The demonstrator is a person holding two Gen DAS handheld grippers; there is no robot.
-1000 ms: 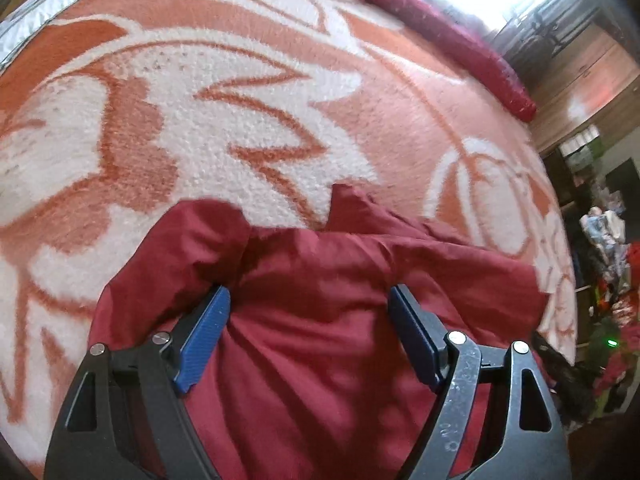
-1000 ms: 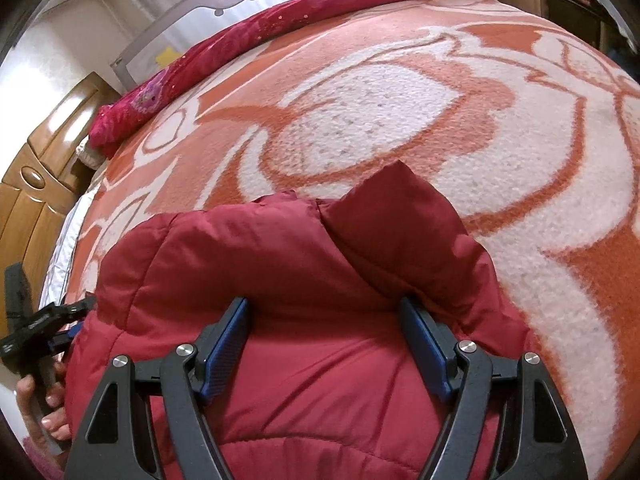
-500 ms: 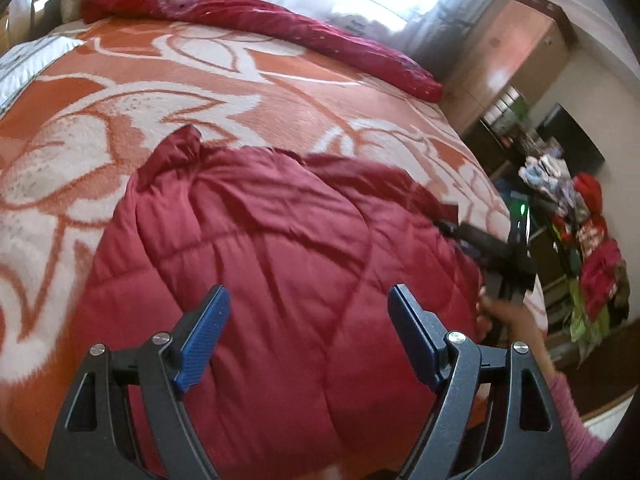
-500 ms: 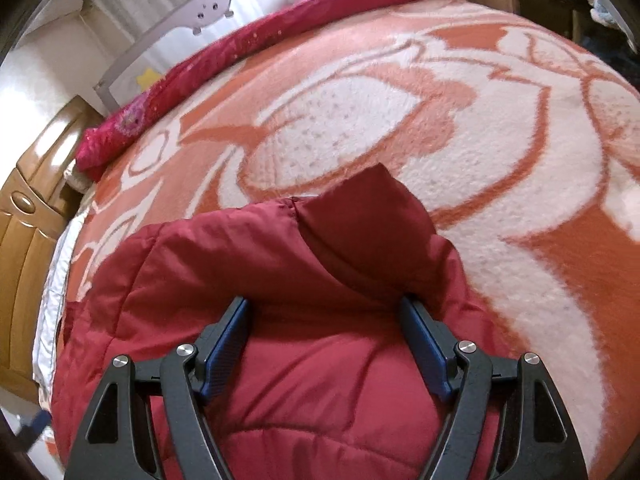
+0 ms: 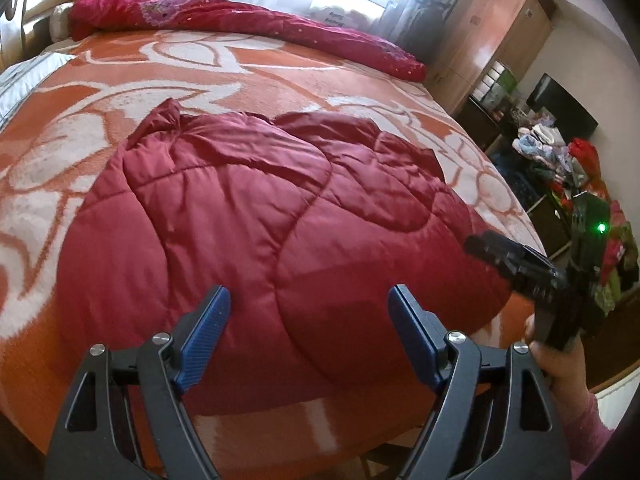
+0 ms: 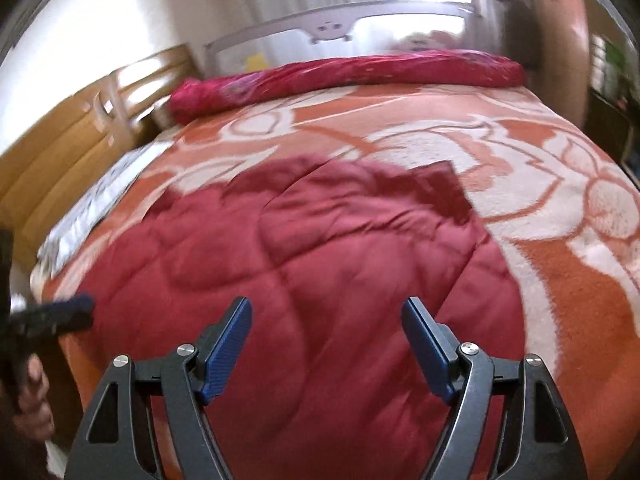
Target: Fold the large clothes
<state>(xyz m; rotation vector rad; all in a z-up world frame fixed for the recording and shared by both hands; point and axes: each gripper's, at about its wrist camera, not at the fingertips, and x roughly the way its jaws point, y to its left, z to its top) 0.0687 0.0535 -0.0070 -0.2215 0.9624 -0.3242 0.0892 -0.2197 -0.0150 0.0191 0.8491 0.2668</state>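
Note:
A dark red quilted jacket point(image 5: 256, 216) lies folded in a broad mound on the orange and white bed blanket point(image 5: 120, 80); it also shows in the right wrist view point(image 6: 320, 248). My left gripper point(image 5: 308, 304) is open and empty, held above the jacket's near edge. My right gripper point(image 6: 326, 316) is open and empty, also above the near part of the jacket. The right gripper appears in the left wrist view point(image 5: 492, 250) at the jacket's right side, and the left gripper appears in the right wrist view point(image 6: 76, 308) at its left side.
A rolled red quilt point(image 5: 248, 20) lies along the head of the bed below a grey headboard point(image 6: 332, 28). A wooden wardrobe point(image 5: 492, 28) and a pile of clothes point(image 5: 568, 168) stand to the right. A wooden bed end point(image 6: 60, 152) is on the left.
Both grippers have pulled back and up from the jacket, so the whole folded jacket and the room now show. The jacket lies flatter on the blanket.

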